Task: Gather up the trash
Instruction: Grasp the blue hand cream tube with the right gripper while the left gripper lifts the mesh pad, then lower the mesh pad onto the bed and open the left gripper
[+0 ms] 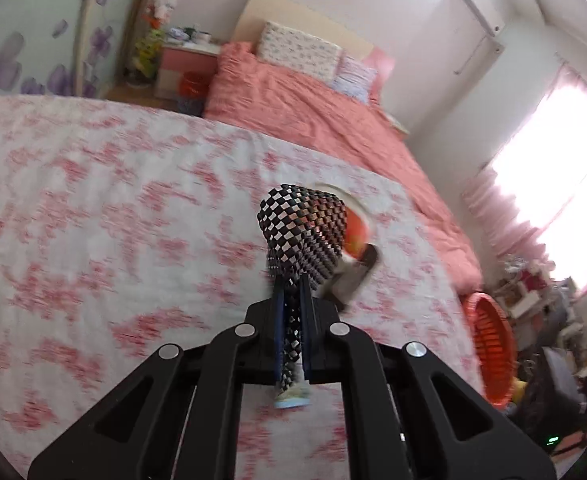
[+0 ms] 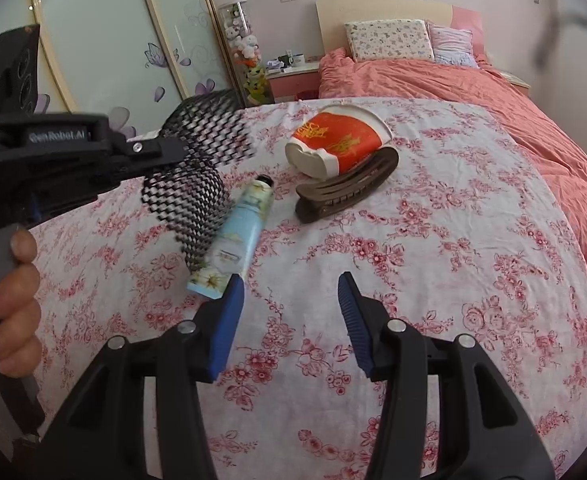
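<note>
From the left wrist view: the left tongs (image 1: 293, 320) are clamped tight on a strip of black mesh (image 1: 301, 228), and the net balloons out just past the tips. There also seems to be a pale blue bit of a tube (image 1: 291, 398) hanging under the jaws, though it's blurry and I can't tell if it's actually pinched. Peeking out behind the net, ahead of the tips, is a crushed cup (image 1: 355, 236) with a brown clip (image 1: 355, 276) beside it. Everything sits on the flowery sheet (image 1: 93, 200). Off to the right of the tongs, down by the bed's edge, there's an orange basket (image 1: 493, 344), which I'd guess is where the trash goes.

From the right wrist view: the right tongs (image 2: 291, 312) are open with nothing between the pads, hovering over the sheet (image 2: 453, 240). The tube (image 2: 237, 236) lies just ahead of the left pad, its bottom end nearly touching the tip. The mesh (image 2: 201, 160) hangs from the left tongs (image 2: 173, 148) up on the left side, with a hand (image 2: 9, 300) on the grip. The cup (image 2: 337, 140) and clip (image 2: 345, 192) sit farther ahead, resting against each other.

So I'd say one piece is picked up. Next move: carry the net over to the basket, while the right tongs shift a bit left and close on the tube.
</note>
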A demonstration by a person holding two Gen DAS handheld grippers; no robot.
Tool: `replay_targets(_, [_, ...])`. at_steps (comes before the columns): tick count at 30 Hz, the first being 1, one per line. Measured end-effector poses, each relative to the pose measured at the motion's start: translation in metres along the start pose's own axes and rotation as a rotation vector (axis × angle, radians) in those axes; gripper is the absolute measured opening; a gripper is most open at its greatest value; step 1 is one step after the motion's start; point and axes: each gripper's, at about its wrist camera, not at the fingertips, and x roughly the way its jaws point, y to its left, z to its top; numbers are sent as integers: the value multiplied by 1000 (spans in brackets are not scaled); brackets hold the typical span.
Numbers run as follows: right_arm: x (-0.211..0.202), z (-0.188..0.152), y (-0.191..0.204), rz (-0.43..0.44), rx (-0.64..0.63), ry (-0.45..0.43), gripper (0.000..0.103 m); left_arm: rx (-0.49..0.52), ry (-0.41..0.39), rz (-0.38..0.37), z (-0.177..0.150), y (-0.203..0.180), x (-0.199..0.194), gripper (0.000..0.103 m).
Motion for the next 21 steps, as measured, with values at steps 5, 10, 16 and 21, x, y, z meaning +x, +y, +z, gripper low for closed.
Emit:
replay_targets(5, [7,6,11,14,15,-3,49,1,-7,155,2,33,-10,7])
replay_targets(10, [27,21,35,8,23,-3,49,0,16,283,-4,70,-12,7])
replay_targets(16, [63,37,46,-64,39,42,42,-25,57,295,-16,91,-8,7])
replay_targets(21, [62,25,37,-50,33,74,29,13,62,252,-22,77,-3,7])
